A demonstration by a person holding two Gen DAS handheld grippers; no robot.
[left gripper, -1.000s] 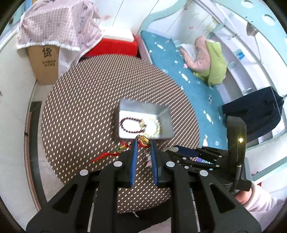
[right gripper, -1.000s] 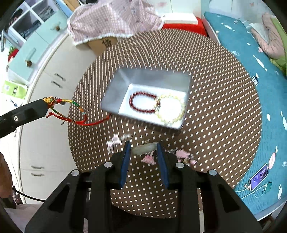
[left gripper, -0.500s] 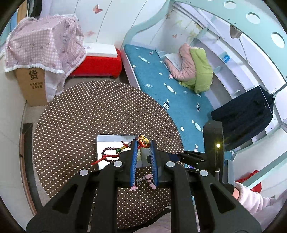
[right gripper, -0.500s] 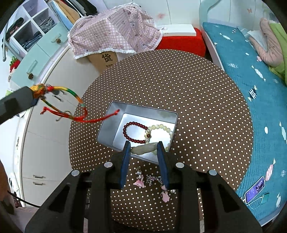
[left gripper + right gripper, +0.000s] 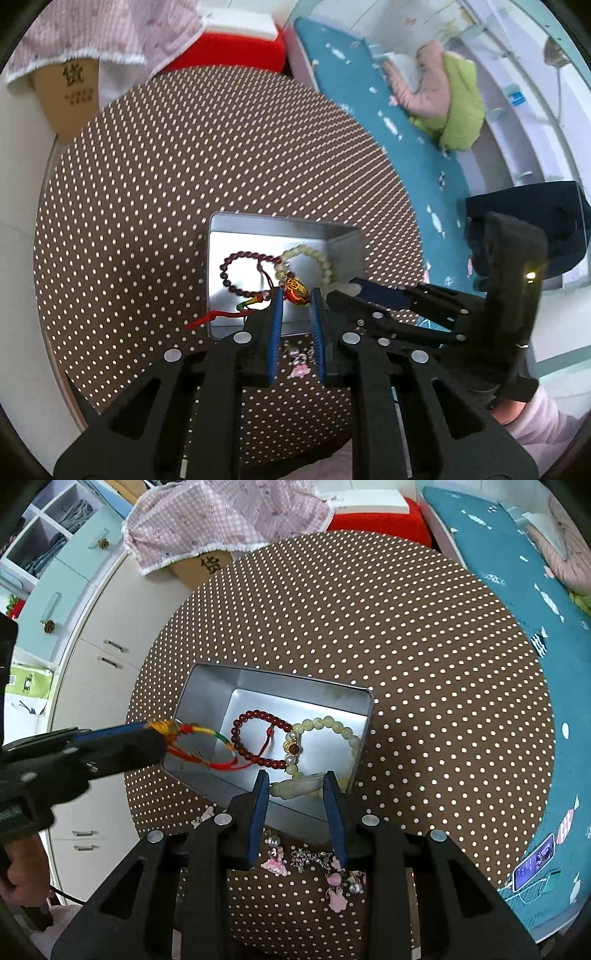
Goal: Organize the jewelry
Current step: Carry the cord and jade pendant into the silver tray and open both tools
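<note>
A silver tin tray (image 5: 218, 236) (image 5: 207, 686) sits on the dotted round table and holds a dark red bead bracelet (image 5: 236, 273) (image 5: 255, 738) and a pale green bead bracelet (image 5: 317, 258) (image 5: 332, 727). My left gripper (image 5: 295, 295) (image 5: 162, 731) is shut on a colourful cord bracelet with a red-gold bead (image 5: 295, 290) (image 5: 207, 746), over the tray's near left side. My right gripper (image 5: 295, 782) (image 5: 351, 286) is shut on a pale jade pendant (image 5: 295, 786) above the tray's near edge.
Pink charm jewelry (image 5: 336, 882) (image 5: 299, 365) lies on the table (image 5: 424, 664) in front of the tray. A cloth-covered cardboard box (image 5: 207, 535), a red stool (image 5: 376, 520), white cabinets (image 5: 96, 664) and a teal bed (image 5: 517, 572) surround the table. A phone (image 5: 533, 864) lies on the bed.
Both grippers have come down toward the tray. The cord bracelet now hangs inside the tray, and the jade pendant is at its near rim.
</note>
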